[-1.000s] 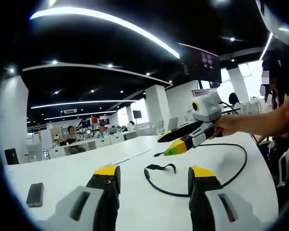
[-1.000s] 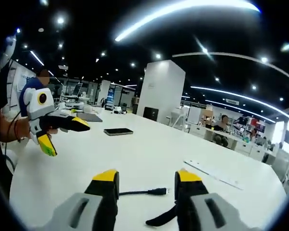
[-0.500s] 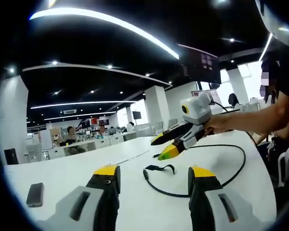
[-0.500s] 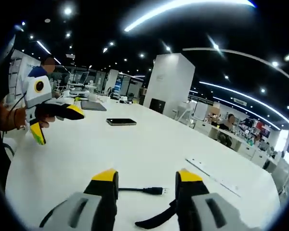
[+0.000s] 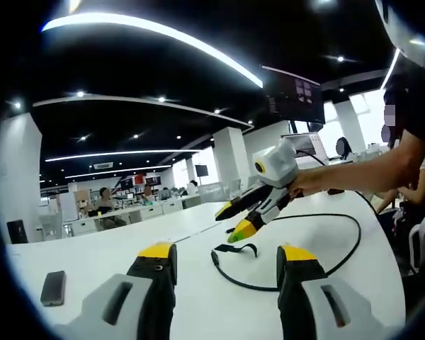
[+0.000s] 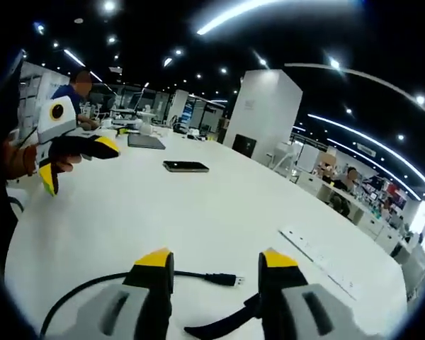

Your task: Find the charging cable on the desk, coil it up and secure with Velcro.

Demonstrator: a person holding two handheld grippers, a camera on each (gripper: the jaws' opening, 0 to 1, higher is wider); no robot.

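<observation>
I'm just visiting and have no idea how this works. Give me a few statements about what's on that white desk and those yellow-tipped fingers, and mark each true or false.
1. The black charging cable lies loose on the white desk, not coiled. True.
2. The right gripper is clamped on the cable. False: its fingers are open above the desk, near the Velcro strap.
3. A dark phone lies flat on the desk. True.
4. The left gripper holds the cable's plug. False: it is open, in the air, far from the plug.
5. The strap is wrapped around a coil. False: it lies open on the desk.
</observation>
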